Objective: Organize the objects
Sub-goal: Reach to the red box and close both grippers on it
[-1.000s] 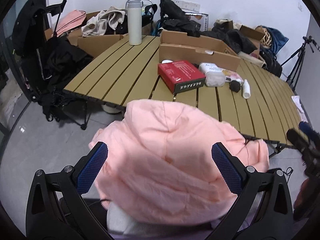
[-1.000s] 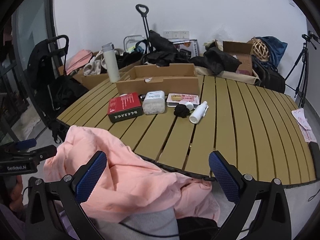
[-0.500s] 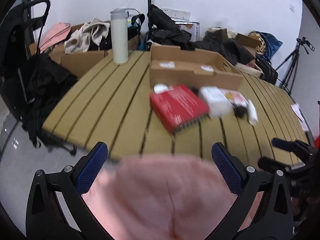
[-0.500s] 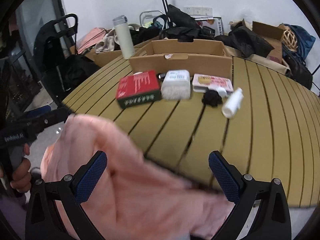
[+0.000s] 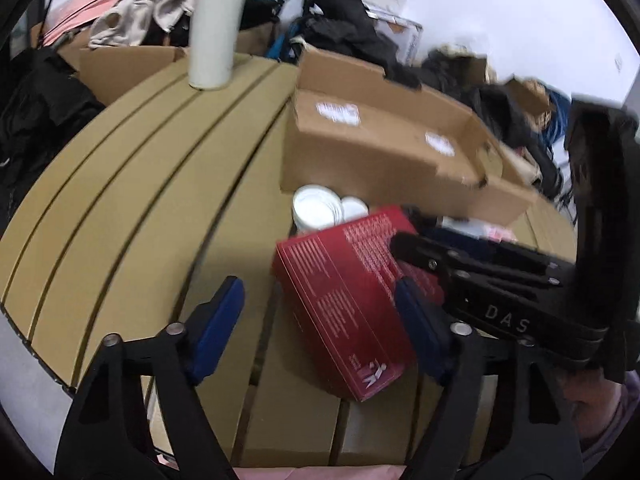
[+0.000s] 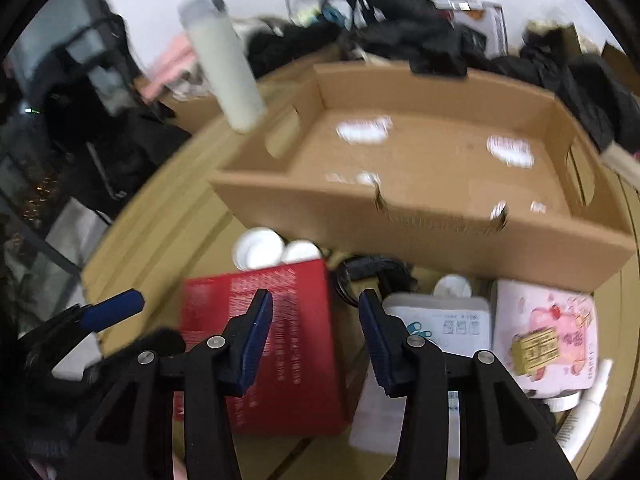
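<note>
A red box [image 5: 348, 304] lies on the slatted table [image 5: 132, 200], in front of an open cardboard tray [image 5: 384, 152]. My left gripper [image 5: 320, 328] is open, its fingers on either side of the box's near end. My right gripper [image 6: 316, 332] is open over the box's right edge [image 6: 296, 320]; it also shows in the left wrist view [image 5: 500, 280] at the right. White round lids [image 6: 260, 248] lie behind the box. A white wipes pack [image 6: 444, 320] and a pink packet [image 6: 548, 332] lie to its right.
A tall white bottle [image 5: 214, 20] stands at the table's far left. Black clothes and bags [image 6: 420, 44] pile up behind the tray. A black cord [image 6: 368, 272] lies beside the box. A white tube [image 6: 584, 412] lies at the right.
Both grippers have moved forward over the table to the red box. The pink garment has dropped out of view below. The right gripper's jaws have narrowed.
</note>
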The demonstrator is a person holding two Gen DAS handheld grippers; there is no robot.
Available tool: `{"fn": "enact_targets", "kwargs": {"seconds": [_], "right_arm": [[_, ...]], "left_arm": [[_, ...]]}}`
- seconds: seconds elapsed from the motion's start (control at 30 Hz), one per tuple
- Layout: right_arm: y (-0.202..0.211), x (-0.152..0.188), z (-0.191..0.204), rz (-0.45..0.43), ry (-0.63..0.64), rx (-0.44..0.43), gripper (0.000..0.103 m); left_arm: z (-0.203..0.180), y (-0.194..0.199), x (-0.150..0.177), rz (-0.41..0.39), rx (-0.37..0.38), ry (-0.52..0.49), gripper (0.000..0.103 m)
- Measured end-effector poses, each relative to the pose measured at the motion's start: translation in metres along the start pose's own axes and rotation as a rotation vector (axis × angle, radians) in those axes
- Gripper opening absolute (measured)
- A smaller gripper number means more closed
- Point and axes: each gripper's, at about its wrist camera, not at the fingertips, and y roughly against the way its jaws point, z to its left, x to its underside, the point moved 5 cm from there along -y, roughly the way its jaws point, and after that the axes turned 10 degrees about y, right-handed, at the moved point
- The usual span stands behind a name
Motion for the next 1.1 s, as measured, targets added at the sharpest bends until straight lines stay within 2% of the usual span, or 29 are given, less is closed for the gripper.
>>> {"fn": "enact_targets", "kwargs": {"seconds": [0.07, 0.1, 0.17, 0.2, 0.23, 0.27, 0.4, 0.53, 0.63, 0.7, 0.77, 0.83, 0.9, 0.97, 1.0, 1.07, 1.1], "right_arm": [[0.003, 0.008, 0.0, -0.014, -0.02, -0.015, 0.044], [0.007, 0.013, 0.002, -0.022, -0.031, -0.039, 0.044], [0.013, 0.022, 0.011, -0.005, -0.001, -0.059, 0.043], [0.016, 0.027, 0.014, 0.001, -0.003, -0.071, 0.041], [0.019, 0.032, 0.018, -0.003, 0.003, -0.067, 0.041], [0.023, 0.037, 0.023, 0.0, 0.005, -0.069, 0.04], [0.04, 0.06, 0.035, 0.003, -0.003, -0.072, 0.038], [0.056, 0.074, 0.037, -0.013, -0.032, -0.093, 0.039], [0.059, 0.075, 0.034, -0.01, -0.029, -0.053, 0.049], [0.06, 0.075, 0.034, -0.009, -0.024, -0.059, 0.072], [0.058, 0.075, 0.032, -0.004, -0.023, -0.046, 0.072], [0.056, 0.074, 0.03, 0.001, -0.038, -0.071, 0.073], [0.057, 0.072, 0.03, -0.003, -0.044, -0.093, 0.072], [0.054, 0.07, 0.029, 0.0, -0.041, -0.084, 0.072], [0.051, 0.068, 0.029, 0.004, -0.038, -0.068, 0.067], [0.049, 0.065, 0.031, 0.009, -0.03, -0.065, 0.047], [0.047, 0.062, 0.028, 0.01, -0.04, -0.075, 0.043]], "left_arm": [[0.01, -0.008, 0.008, 0.056, -0.013, 0.04, 0.066], [0.015, -0.008, 0.011, 0.065, 0.022, 0.08, 0.065], [0.023, -0.005, 0.018, 0.086, 0.072, 0.138, 0.058], [0.024, -0.001, 0.023, 0.089, 0.093, 0.148, 0.054], [0.023, 0.003, 0.026, 0.086, 0.102, 0.148, 0.045], [0.022, 0.009, 0.033, 0.083, 0.105, 0.144, 0.043], [0.02, 0.022, 0.05, 0.075, 0.086, 0.119, 0.043], [0.022, 0.03, 0.05, 0.077, 0.055, 0.115, 0.044], [0.022, 0.035, 0.048, 0.071, 0.05, 0.106, 0.048], [0.021, 0.035, 0.051, 0.08, 0.056, 0.1, 0.051], [0.022, 0.034, 0.055, 0.082, 0.038, 0.091, 0.051], [0.023, 0.031, 0.058, 0.104, 0.041, 0.099, 0.051], [0.022, 0.03, 0.06, 0.113, 0.07, 0.104, 0.047], [0.017, 0.031, 0.06, 0.106, 0.102, 0.092, 0.029], [0.014, 0.032, 0.059, 0.099, 0.111, 0.086, 0.024], [0.009, 0.034, 0.056, 0.07, 0.066, 0.062, 0.024], [0.008, 0.034, 0.055, 0.063, 0.06, 0.051, 0.024]]}}
